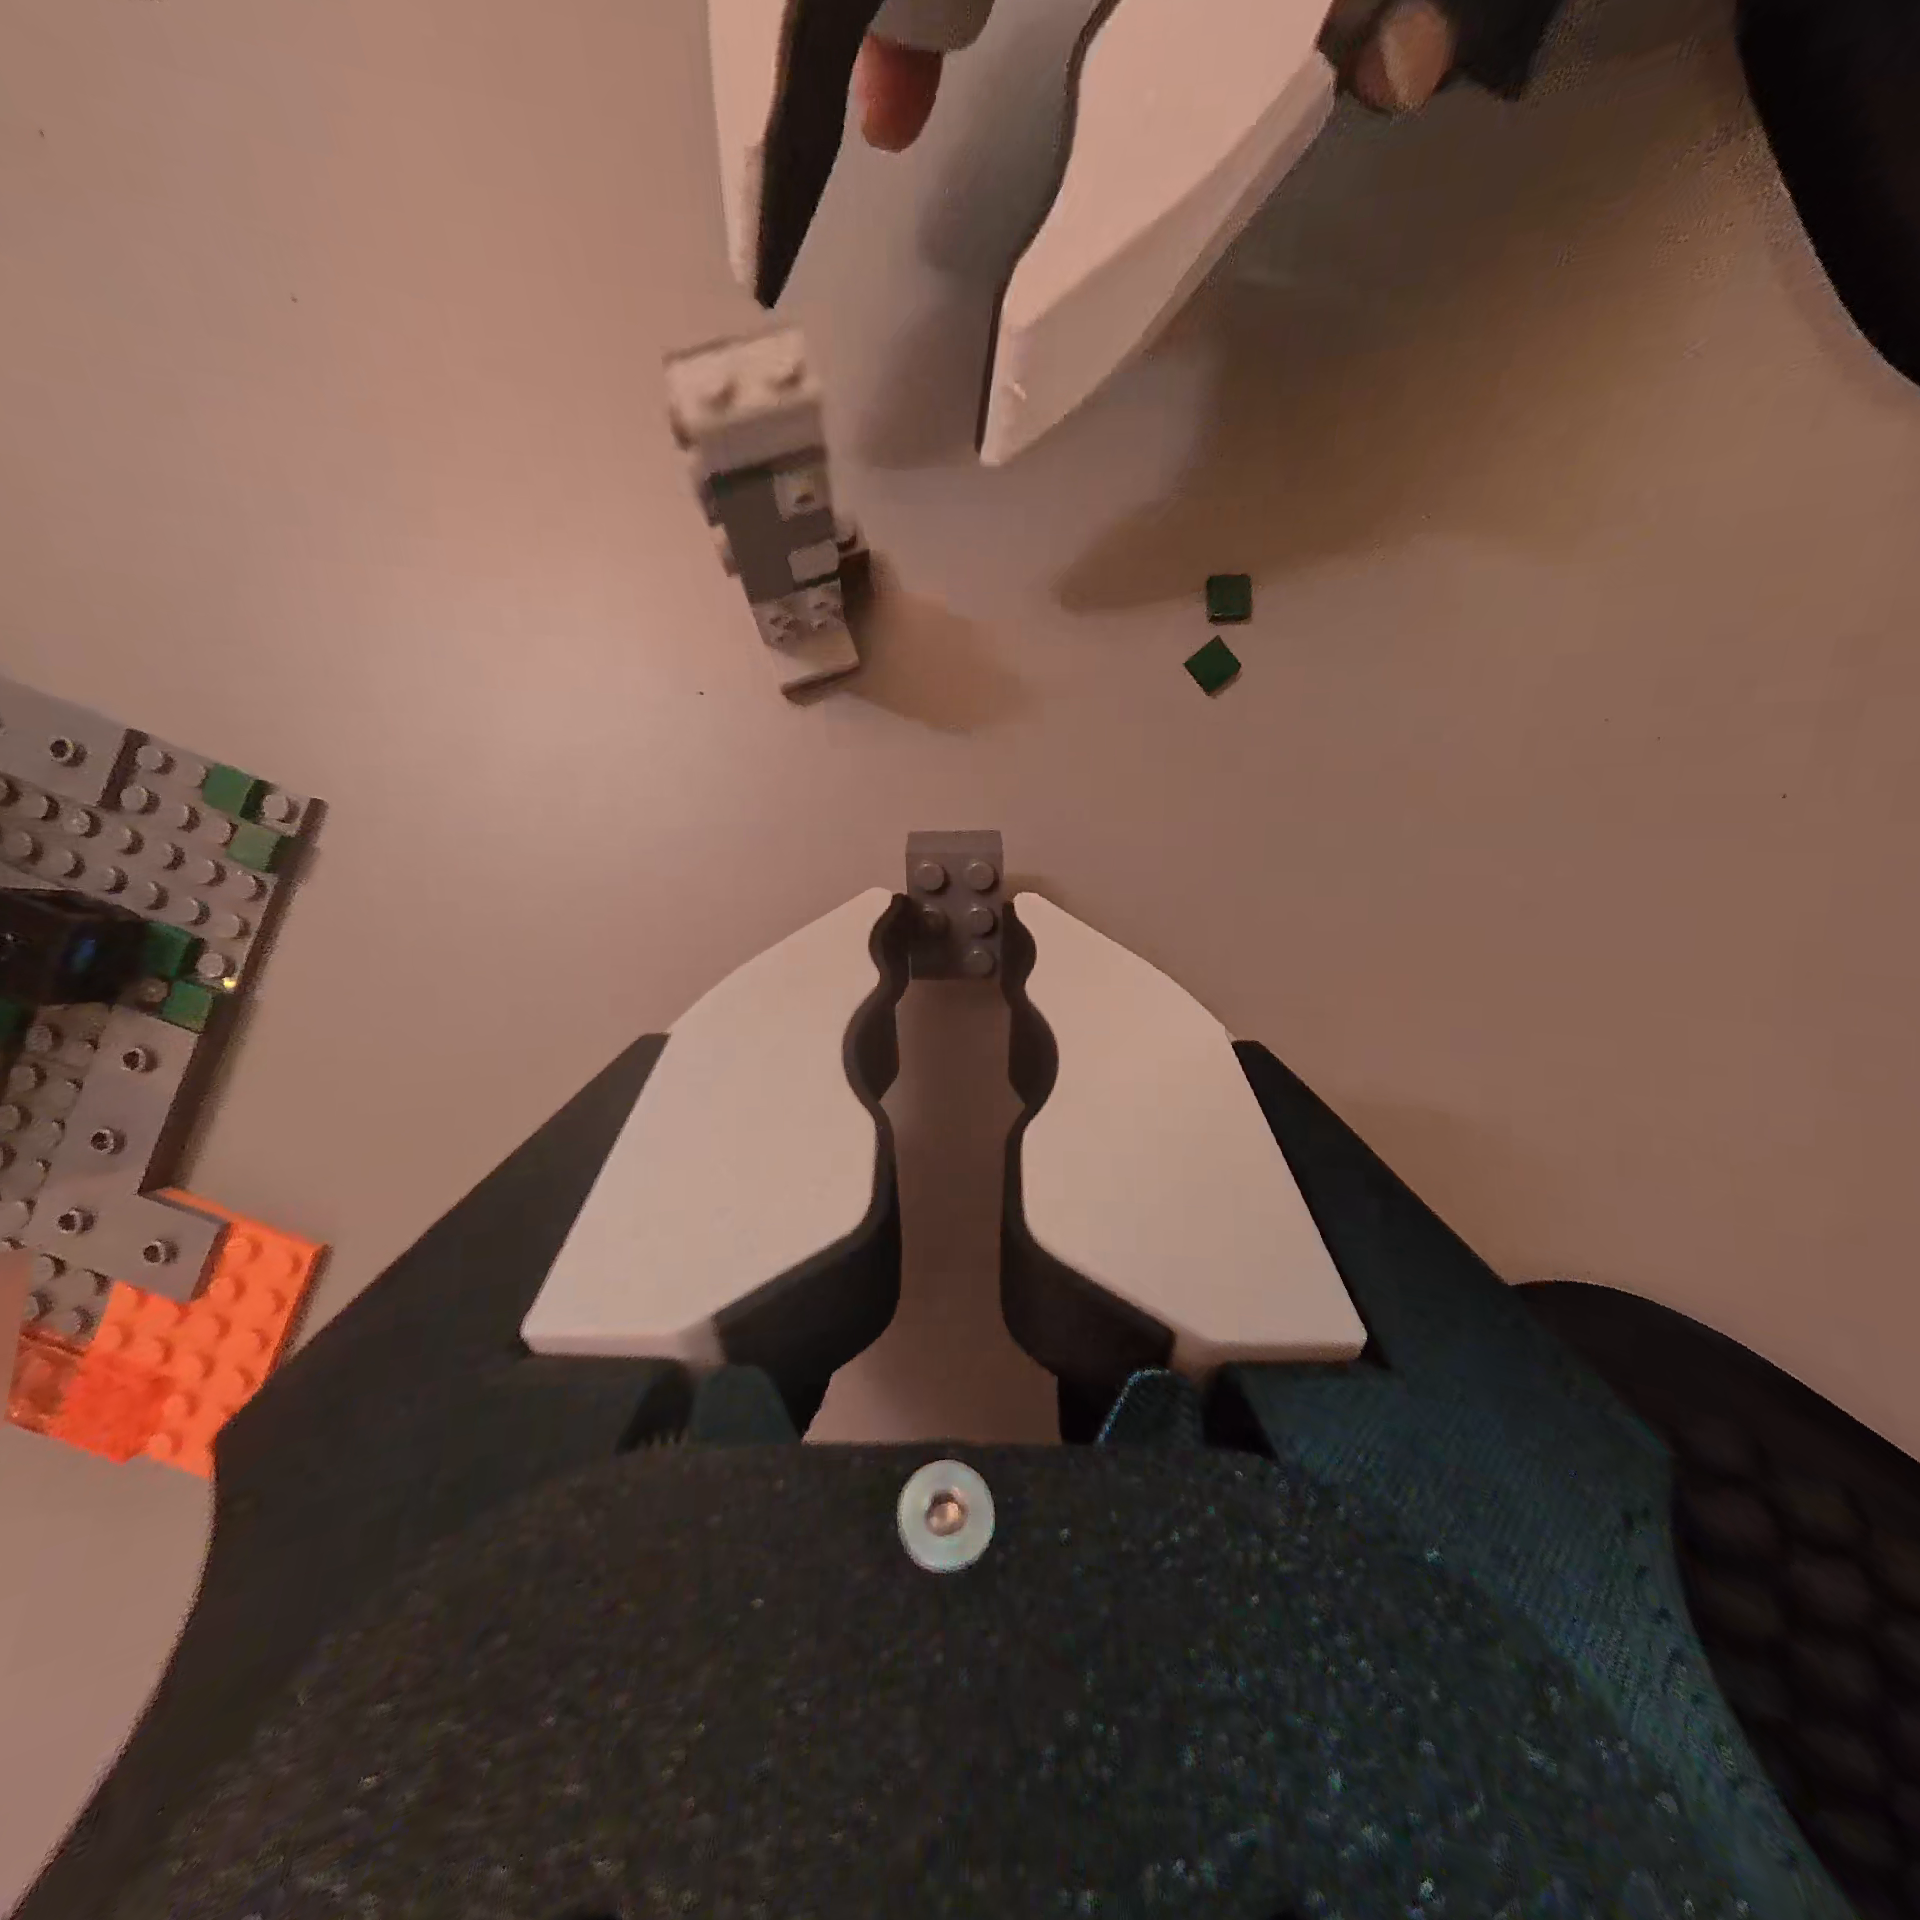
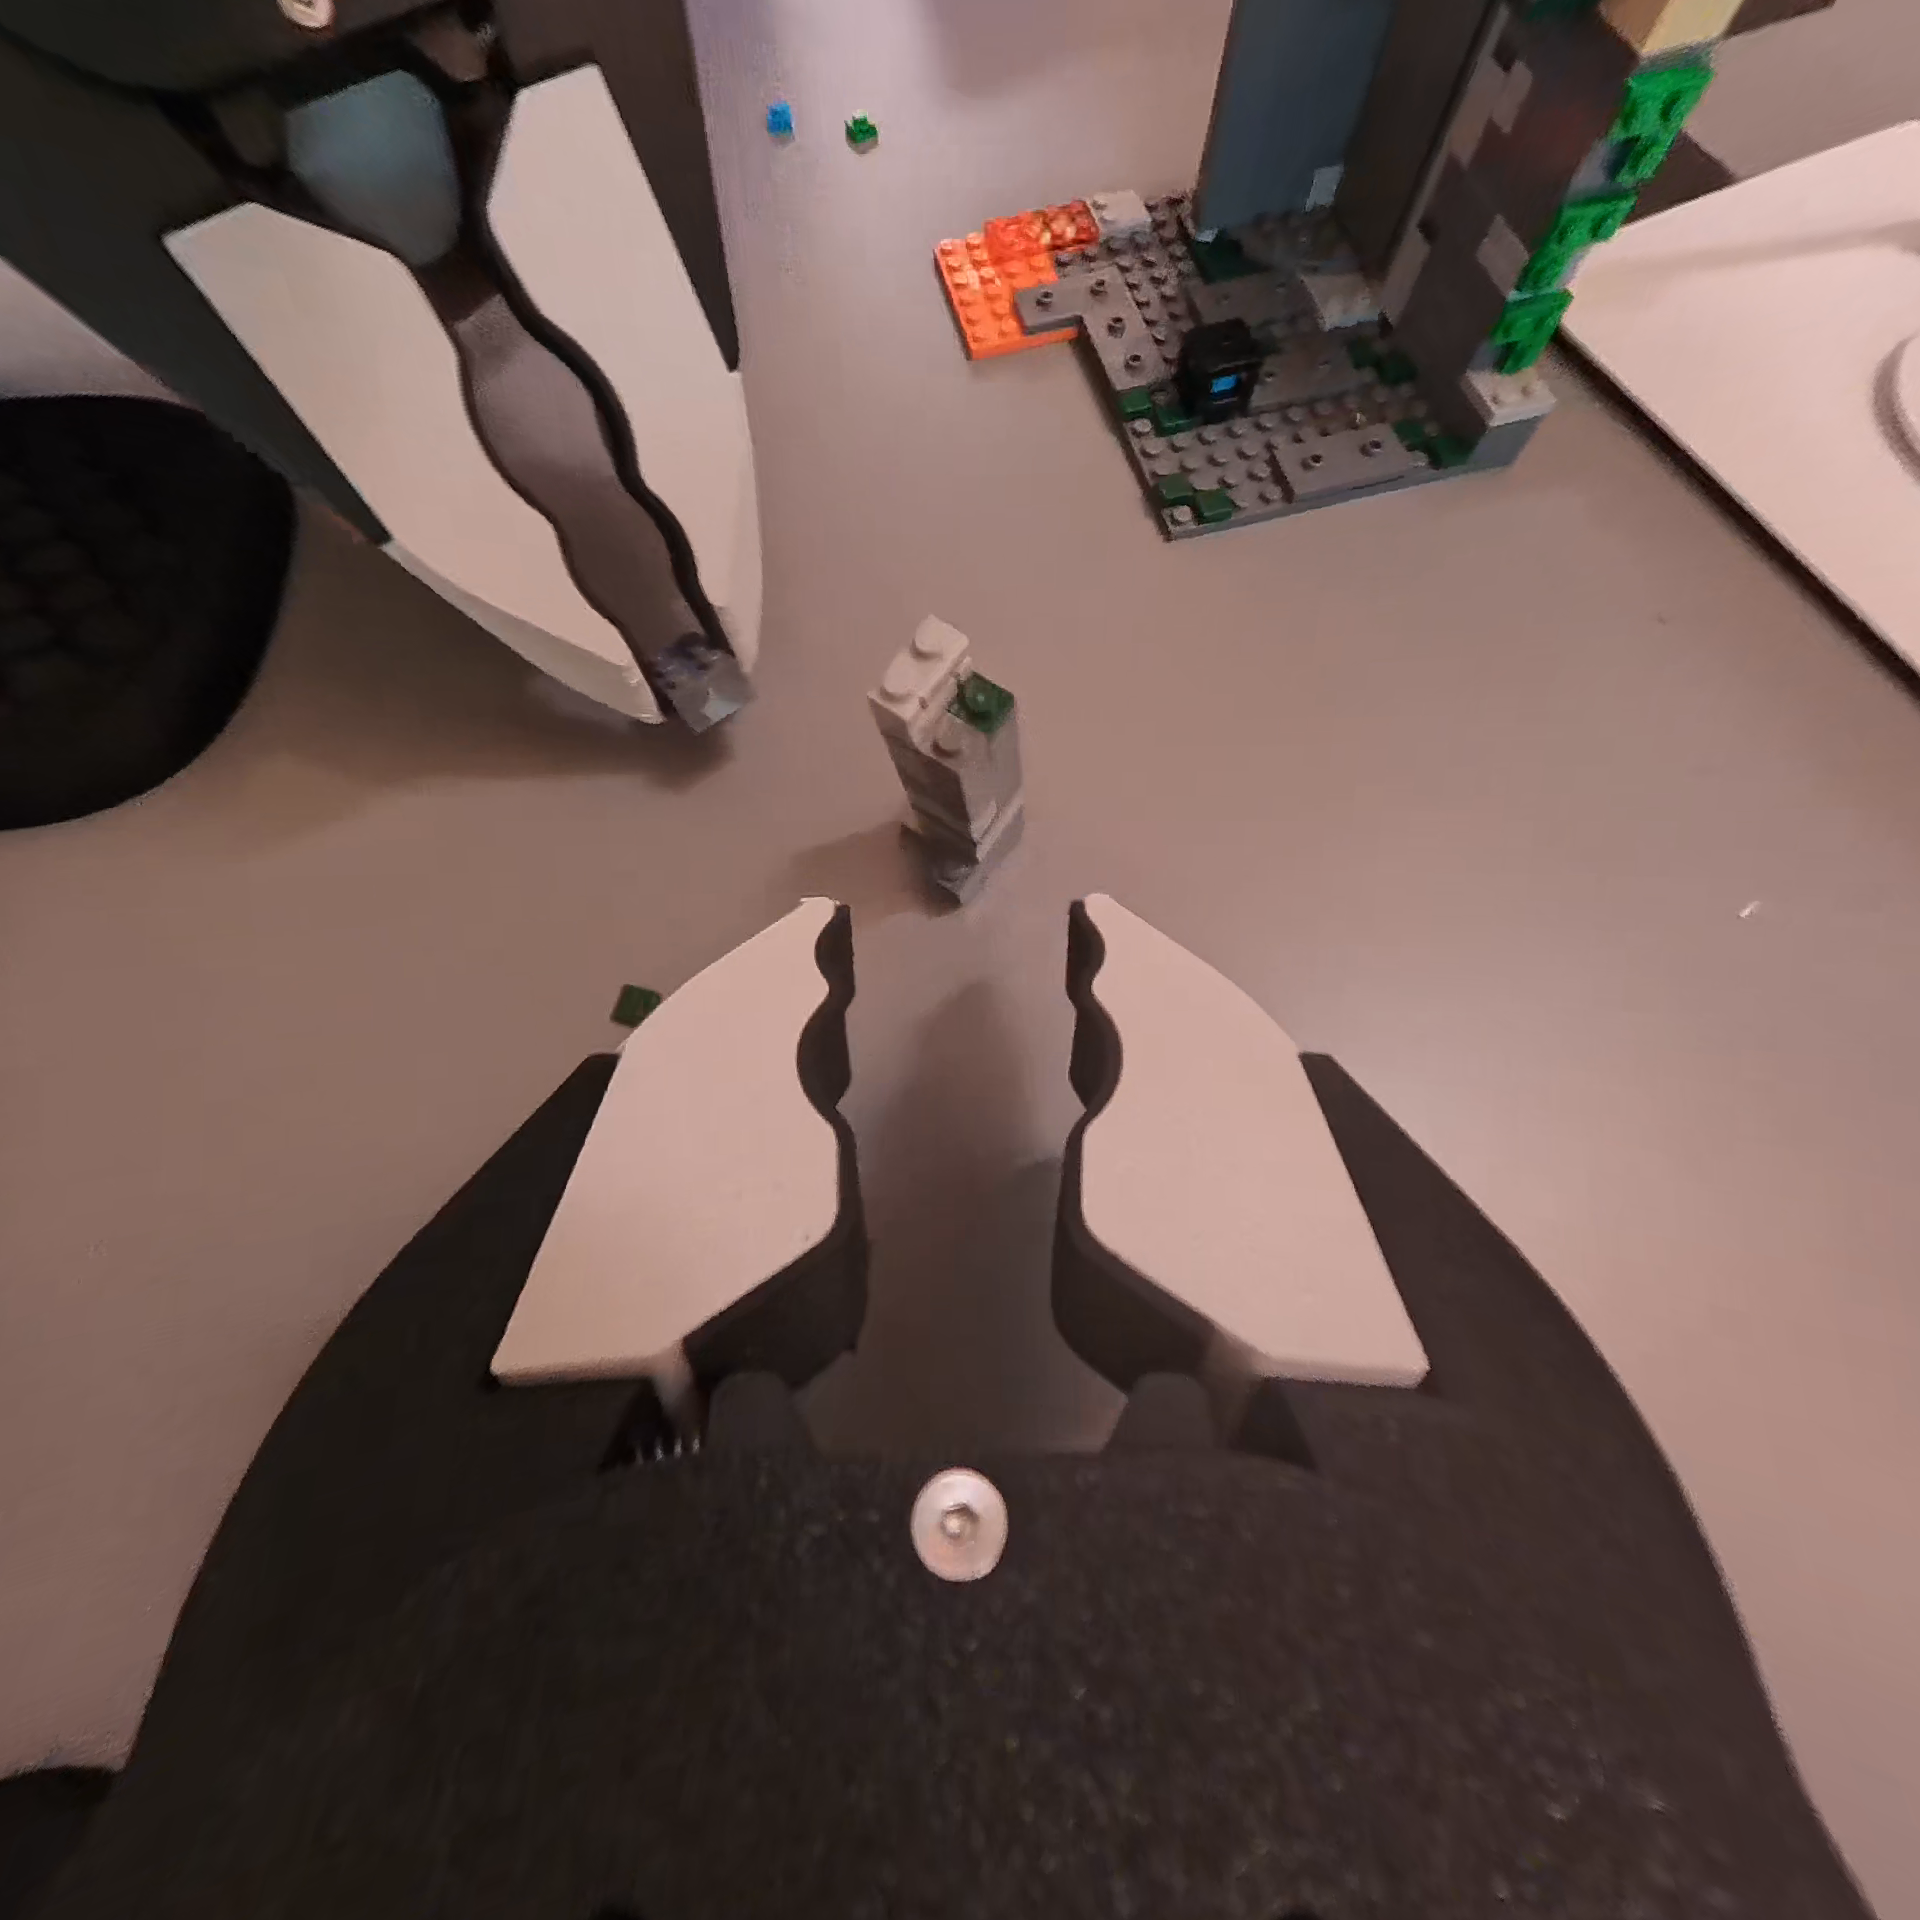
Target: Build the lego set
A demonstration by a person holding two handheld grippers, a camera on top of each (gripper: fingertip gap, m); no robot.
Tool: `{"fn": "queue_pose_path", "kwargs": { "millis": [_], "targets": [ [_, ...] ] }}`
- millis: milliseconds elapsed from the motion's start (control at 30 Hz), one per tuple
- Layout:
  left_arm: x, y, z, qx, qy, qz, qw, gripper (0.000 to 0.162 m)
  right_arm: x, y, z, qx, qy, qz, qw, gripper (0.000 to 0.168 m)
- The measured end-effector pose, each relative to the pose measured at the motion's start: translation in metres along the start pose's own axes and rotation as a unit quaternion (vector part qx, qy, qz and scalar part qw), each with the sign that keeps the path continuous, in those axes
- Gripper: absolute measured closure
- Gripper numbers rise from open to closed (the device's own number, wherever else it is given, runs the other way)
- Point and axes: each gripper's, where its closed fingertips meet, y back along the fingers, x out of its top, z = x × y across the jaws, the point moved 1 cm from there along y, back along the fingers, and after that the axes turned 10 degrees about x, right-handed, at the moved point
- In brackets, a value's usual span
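My left gripper (image 1: 954,920) is shut on a small dark grey brick (image 1: 954,904) with its studs facing the camera; it also shows in the right wrist view (image 2: 698,691) at upper left. A small grey brick column (image 1: 774,520) stands on the table beyond it, and in the right wrist view (image 2: 951,753) it has a green piece on top. My right gripper (image 2: 956,914) is open and empty, just short of the column; it shows in the left wrist view (image 1: 883,384) at the top. The main build on a grey baseplate (image 2: 1299,468) with an orange plate (image 2: 987,301) stands at the back right.
Two loose dark green tiles (image 1: 1221,629) lie right of the column. One green tile (image 2: 634,1003) sits by my right gripper's left finger. A blue piece (image 2: 779,117) and a green piece (image 2: 860,130) lie far back. A white board (image 2: 1766,364) is at the right edge. About 9 cm separates my left fingertips from my right.
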Motion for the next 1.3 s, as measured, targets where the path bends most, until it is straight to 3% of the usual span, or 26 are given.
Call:
{"fn": "queue_pose_path", "kwargs": {
  "millis": [233,267,333,367,500,600,700,967,1300],
  "targets": [
    [0.002,0.0,-0.004,0.003,0.009,0.013,1.0,0.146,0.013,-0.025,0.009,-0.053,-0.032,-0.004,0.998,0.113],
    [0.002,-0.001,-0.004,0.004,0.009,0.013,1.0,0.146,0.016,-0.028,0.011,-0.064,-0.036,-0.003,0.997,0.116],
    [0.001,-0.001,-0.005,0.006,0.01,0.015,1.0,0.146,0.017,-0.031,0.012,-0.07,-0.026,-0.013,0.997,0.144],
    [0.001,0.0,-0.006,0.007,0.01,0.017,1.0,0.146,0.018,-0.032,0.011,-0.063,-0.014,-0.019,0.998,0.151],
    [0.002,0.007,-0.006,0.007,0.008,0.026,1.0,0.146,0.021,-0.031,-0.007,0.031,0.097,-0.035,0.994,0.152],
    [0.007,0.016,-0.003,0.003,-0.006,0.035,0.999,0.146,0.015,-0.022,-0.03,0.149,0.179,-0.04,0.972,0.151],
    [0.015,0.025,0.003,-0.003,-0.022,0.048,0.999,0.146,0.01,-0.016,-0.041,0.221,0.195,-0.036,0.955,0.151],
    [0.03,0.035,0.015,-0.006,-0.061,0.053,0.997,0.146,0.0,-0.025,-0.048,0.259,0.206,-0.031,0.943,0.151],
    [0.039,0.031,0.01,0.001,-0.067,0.046,0.997,0.146,0.0,-0.023,-0.047,0.249,0.208,-0.035,0.945,0.146]
  ]
}}
